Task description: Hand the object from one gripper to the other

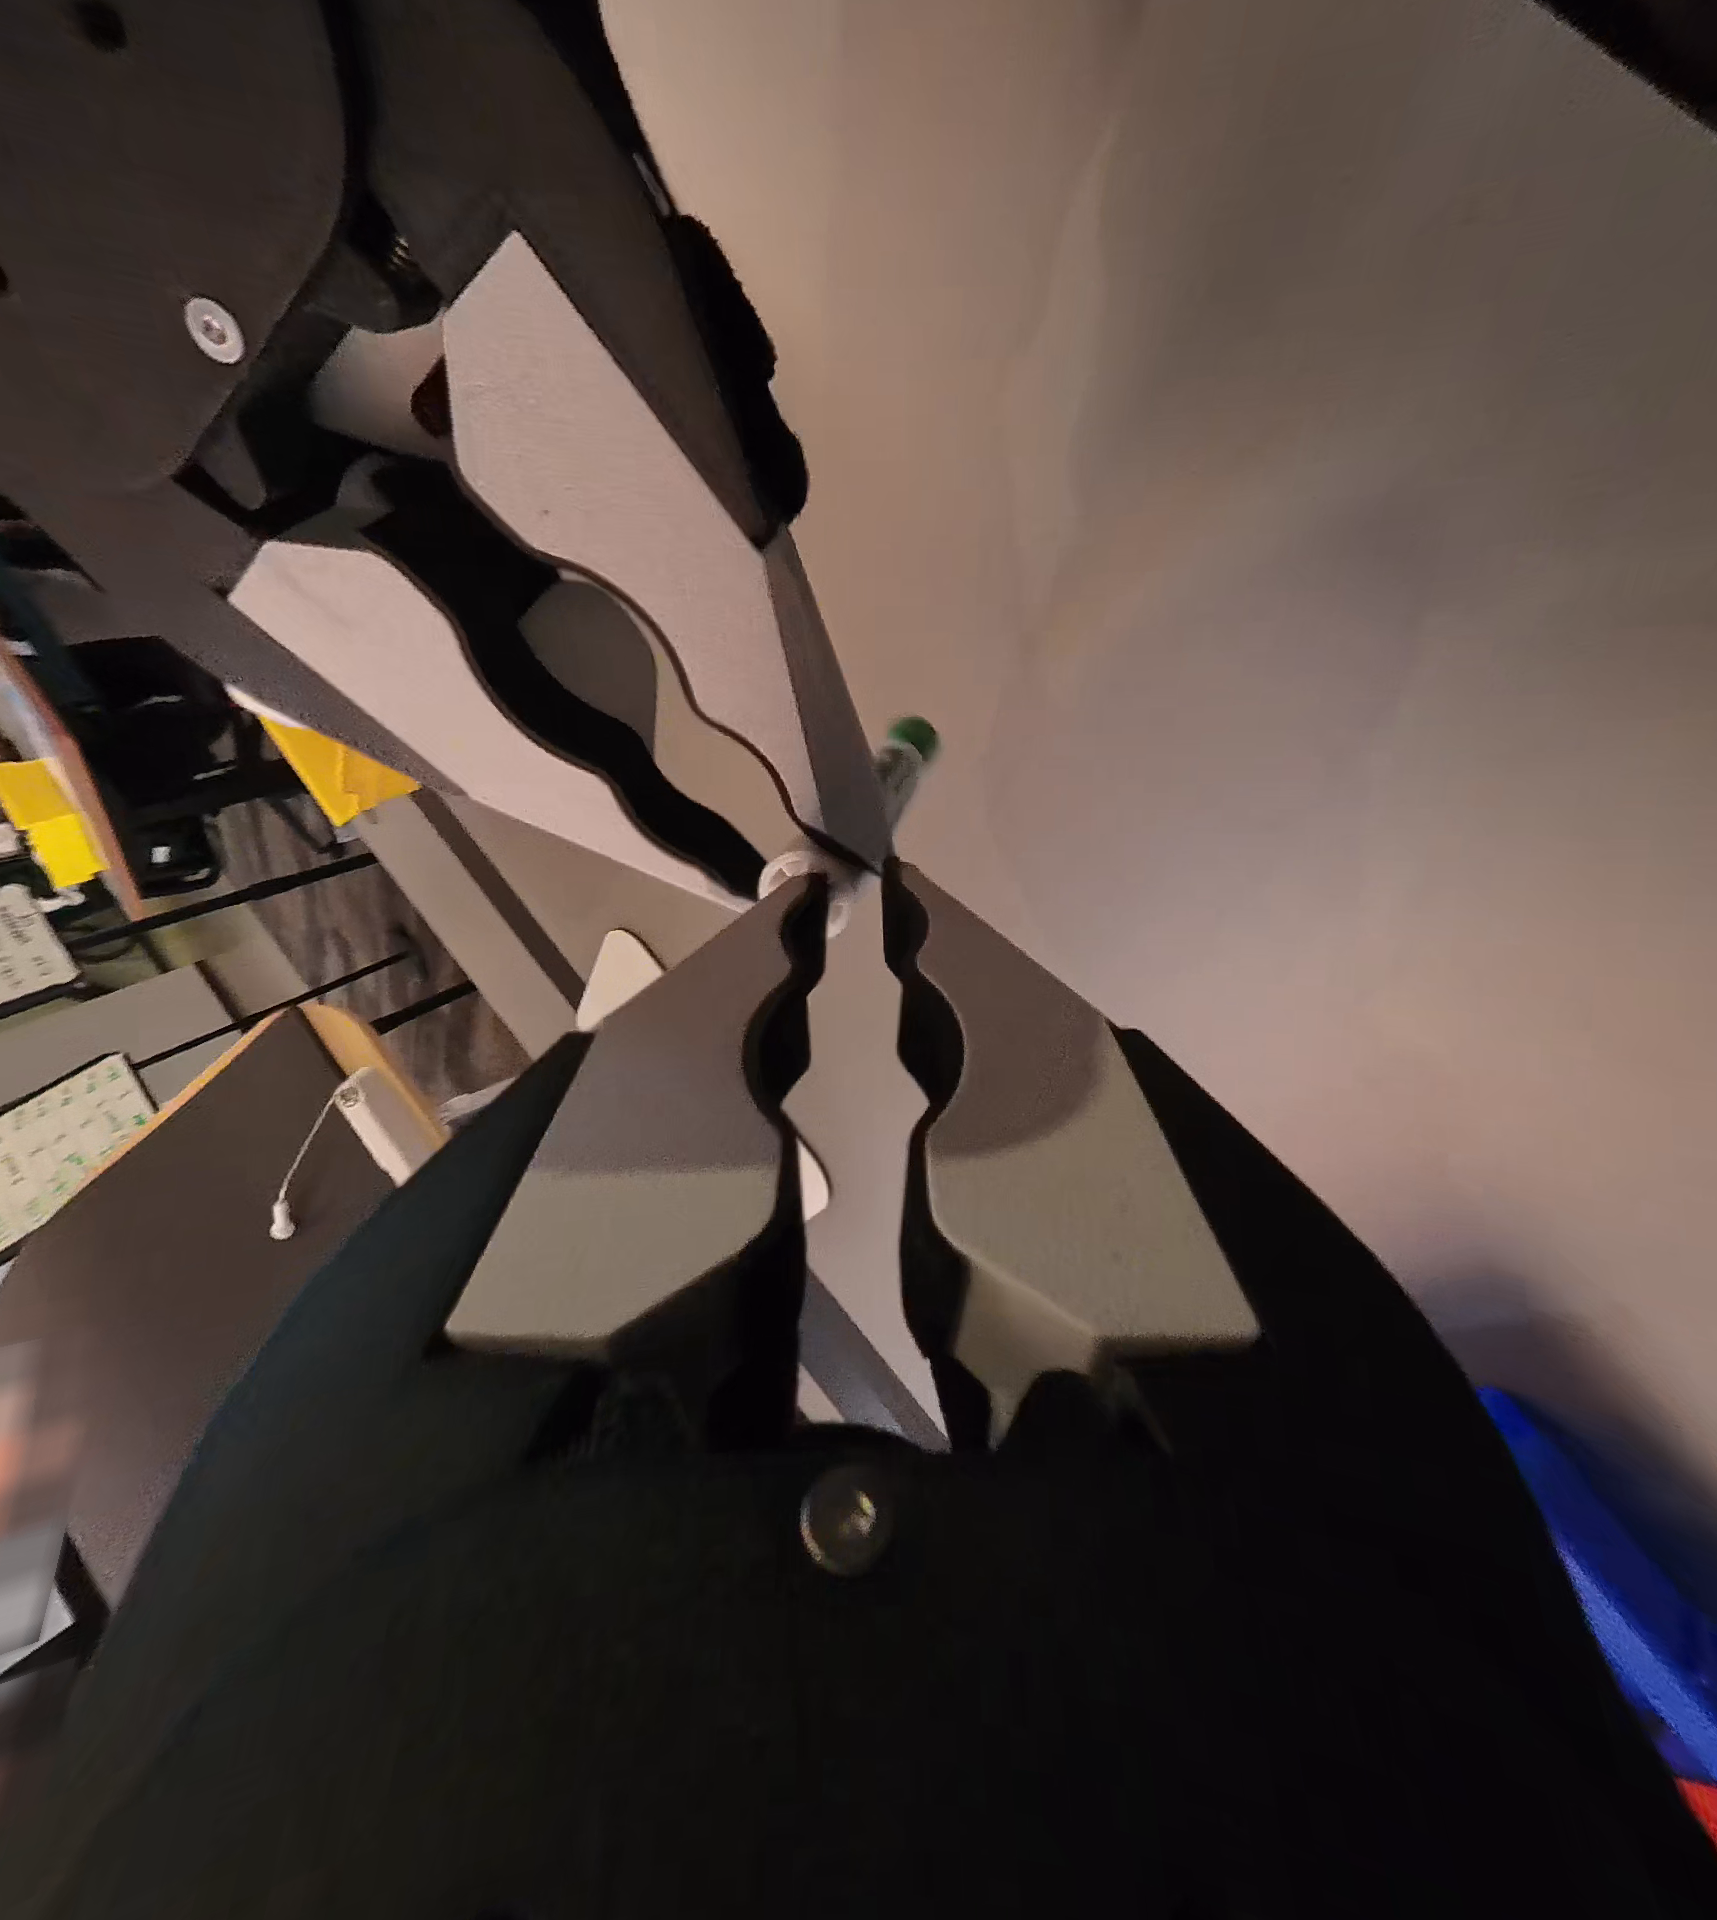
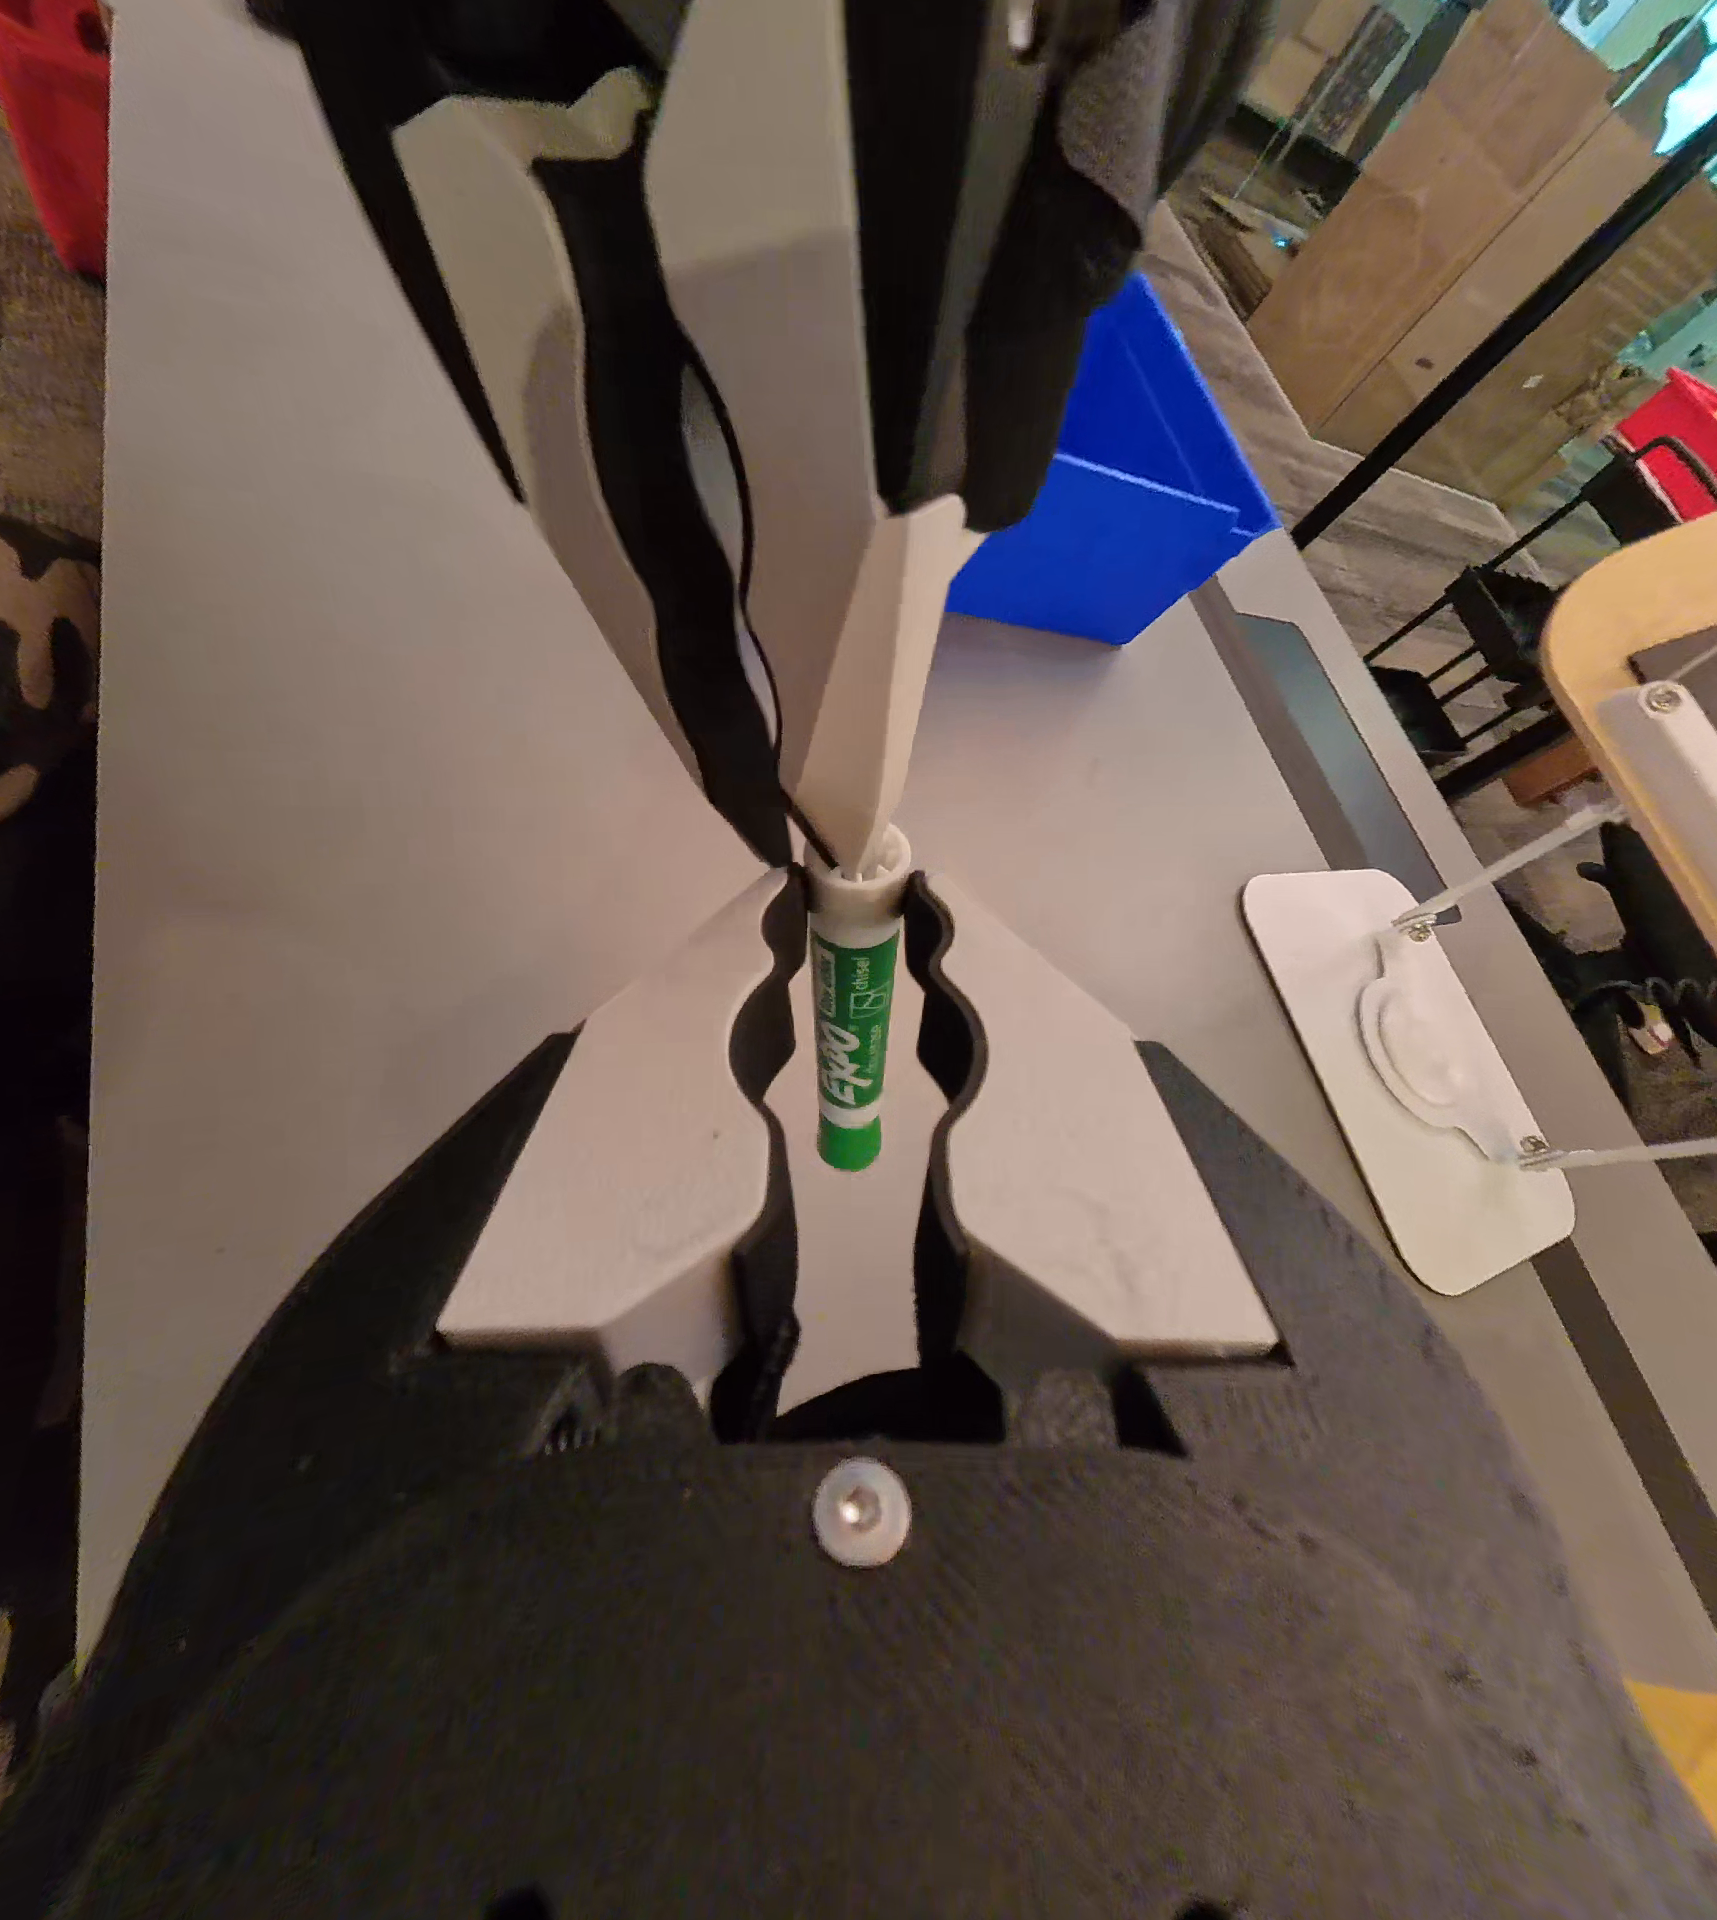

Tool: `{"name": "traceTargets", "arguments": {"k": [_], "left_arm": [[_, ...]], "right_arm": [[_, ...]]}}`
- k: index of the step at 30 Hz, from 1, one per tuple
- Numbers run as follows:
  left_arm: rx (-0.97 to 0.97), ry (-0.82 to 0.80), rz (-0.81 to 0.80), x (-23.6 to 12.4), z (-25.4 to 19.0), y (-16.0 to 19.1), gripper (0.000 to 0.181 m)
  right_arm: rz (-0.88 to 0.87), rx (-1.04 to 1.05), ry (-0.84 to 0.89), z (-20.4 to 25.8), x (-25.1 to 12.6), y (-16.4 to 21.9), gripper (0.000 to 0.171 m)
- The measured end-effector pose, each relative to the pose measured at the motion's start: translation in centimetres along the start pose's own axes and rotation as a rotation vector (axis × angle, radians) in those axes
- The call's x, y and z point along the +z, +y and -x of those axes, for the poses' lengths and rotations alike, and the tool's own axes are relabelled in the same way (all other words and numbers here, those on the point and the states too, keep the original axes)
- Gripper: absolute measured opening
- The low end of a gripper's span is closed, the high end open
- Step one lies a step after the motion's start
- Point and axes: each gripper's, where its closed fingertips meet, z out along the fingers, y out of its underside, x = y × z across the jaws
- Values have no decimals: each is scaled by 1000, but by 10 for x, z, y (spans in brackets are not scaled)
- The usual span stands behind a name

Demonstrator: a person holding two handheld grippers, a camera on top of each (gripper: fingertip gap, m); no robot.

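Green marker [image 2: 849,1029] with a printed label, up in the air above the grey tabletop [image 2: 314,727], lying along the line of sight of the right gripper [image 2: 859,894]: green end toward that camera, hollow white end away from it. Right jaws drawn in to a narrow gap and pressing on the barrel from both sides just behind the white end (wavy black pads touching it on either side), the rest of the marker hanging free in the slot between the fingers. Meeting it tip to tip from the far side, the left gripper [image 1: 852,878], its pale fingers converging on the rim of the white end. In the left wrist view, left jaws only a slim slot apart, tabletop showing through the gap lower down, the white end sitting right at the tips and partly hidden behind one of them; cannot tell whether the left jaws actually pinch it or merely touch it. From that same view, the marker's green end poking out beyond a finger of the right gripper. Behind the left gripper in the right wrist view, a blue bin [image 2: 1114,520] on the tabletop; nearer the right edge, a white mounting plate [image 2: 1405,1081] with thin rods bolted to it, lying flat on the tabletop. Off the far left corner, a red bin [image 2: 43,135] (only partly in frame).
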Motion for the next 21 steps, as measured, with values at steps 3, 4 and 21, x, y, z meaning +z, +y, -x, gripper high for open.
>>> {"name": "traceTargets", "arguments": {"k": [3,4,21], "left_arm": [[-13,82,-13,1,-10,-3,3],[-10,96,-15,2,-12,-4,3],[-260,-64,-95,-7,6,12,3]], "right_arm": [[37,-59,-37,10,3,3,16],[49,-69,-50,14,4,4,16],[24,-39,58,-13,-9,7,48]]}}
